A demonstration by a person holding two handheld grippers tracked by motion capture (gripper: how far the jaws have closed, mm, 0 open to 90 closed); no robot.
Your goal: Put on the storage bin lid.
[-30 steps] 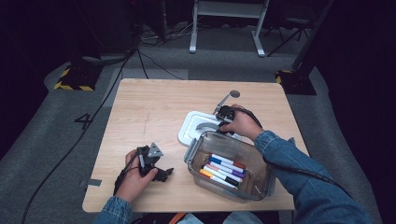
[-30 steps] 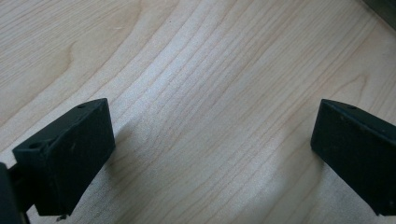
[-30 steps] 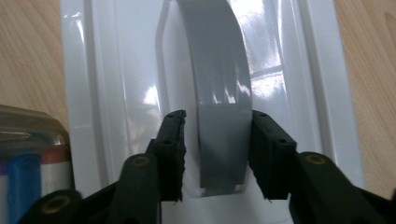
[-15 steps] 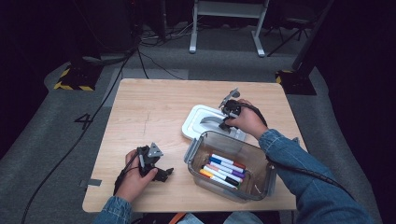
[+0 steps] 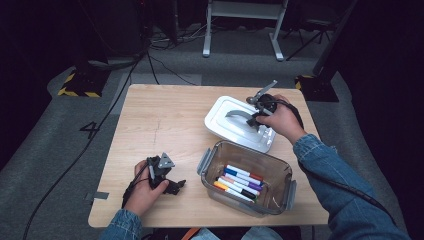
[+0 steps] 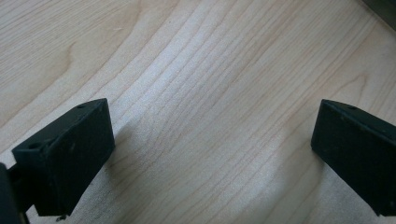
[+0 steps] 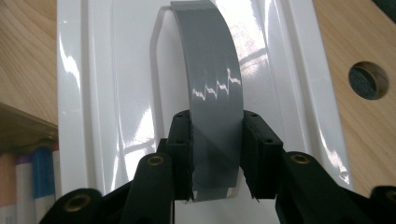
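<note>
Your right hand-held gripper (image 5: 258,111) sits over the white rectangular plastic lid (image 5: 225,124), which lies flat on the light wooden surface (image 5: 160,115) at the far right, just beyond the clear plastic box of coloured markers (image 5: 246,183). In the right gripper view the right hand-held gripper (image 7: 217,154) has its jaws closed onto the grey arched handle strap (image 7: 215,93) of that lid, one jaw on each long edge of the strap, gripping near the strap's near end. The strap runs straight away from the jaws along the camera's line, so your grip crosses its width, not its length. In the high view the lid's long axis runs from far left to near right, and its near right corner lies close to the far rim of the box, perhaps touching it; I cannot tell which. The box lies toward you and slightly left of the lid, its own long axis roughly parallel to the lid's, so I judge that closing it would call for a short carry toward you with little turning. The right hand is by far the nearer one. Your left hand-held gripper (image 5: 170,181) rests on the surface at the near left, well apart from the lid and beside the box, its jaws spread wide over bare wood with nothing between them.
</note>
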